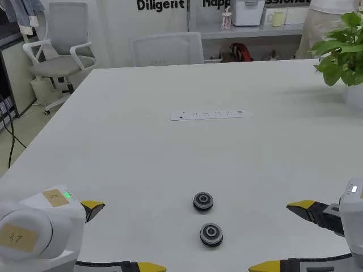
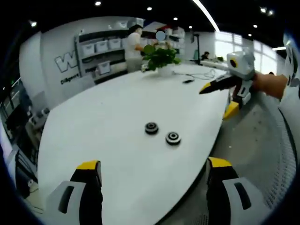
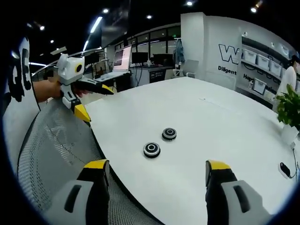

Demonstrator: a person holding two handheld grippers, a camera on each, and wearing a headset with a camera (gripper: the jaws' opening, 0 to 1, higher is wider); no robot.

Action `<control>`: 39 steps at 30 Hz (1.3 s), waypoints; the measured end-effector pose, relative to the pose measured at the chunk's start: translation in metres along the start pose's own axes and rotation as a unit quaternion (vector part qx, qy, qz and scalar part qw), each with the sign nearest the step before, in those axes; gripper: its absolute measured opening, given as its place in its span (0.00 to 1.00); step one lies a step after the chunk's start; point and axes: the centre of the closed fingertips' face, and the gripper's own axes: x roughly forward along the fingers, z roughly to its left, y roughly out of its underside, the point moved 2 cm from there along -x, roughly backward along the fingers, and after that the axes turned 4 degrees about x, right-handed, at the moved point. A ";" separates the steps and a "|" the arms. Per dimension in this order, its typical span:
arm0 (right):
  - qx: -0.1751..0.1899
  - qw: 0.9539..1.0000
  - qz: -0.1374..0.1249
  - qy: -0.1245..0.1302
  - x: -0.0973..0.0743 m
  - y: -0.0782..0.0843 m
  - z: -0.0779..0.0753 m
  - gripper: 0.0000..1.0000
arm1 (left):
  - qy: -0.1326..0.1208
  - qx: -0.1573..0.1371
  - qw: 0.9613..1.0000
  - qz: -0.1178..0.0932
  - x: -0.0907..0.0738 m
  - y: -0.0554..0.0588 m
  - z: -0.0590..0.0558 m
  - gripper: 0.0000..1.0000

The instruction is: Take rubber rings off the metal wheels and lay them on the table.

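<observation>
far metal wheel (image 1: 203, 201) and near metal wheel (image 1: 211, 234) lie flat on the worktop (image 1: 170, 158), rubber rings (image 1: 194, 202) fitted. left hand-held gripper (image 1: 122, 237) and right hand-held gripper (image 1: 283, 235) flank them, jaws wide and empty, likely staged for approach.

Bare tabletop (image 1: 142, 153) open on every side of far wheel (image 1: 203, 202) and near wheel (image 1: 211, 234), small gap between. Well beyond, power strip (image 1: 211, 115); plant (image 1: 340, 51) at far right.
</observation>
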 end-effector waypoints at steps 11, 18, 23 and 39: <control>-0.001 1.000 0.002 -0.001 0.000 0.001 0.001 0.78 | 0.002 0.001 1.000 0.001 0.000 0.001 -0.001 0.94; 0.014 1.000 -0.004 -0.008 0.000 0.000 0.001 0.79 | 0.005 -0.006 1.000 0.001 0.001 0.001 -0.001 0.94; 0.014 1.000 -0.004 -0.008 0.000 0.000 0.002 0.79 | 0.006 -0.002 1.000 0.004 0.001 0.002 -0.002 0.94; 0.010 1.000 -0.001 -0.015 0.001 0.001 0.003 0.78 | 0.011 -0.004 1.000 0.011 0.002 0.004 -0.003 0.93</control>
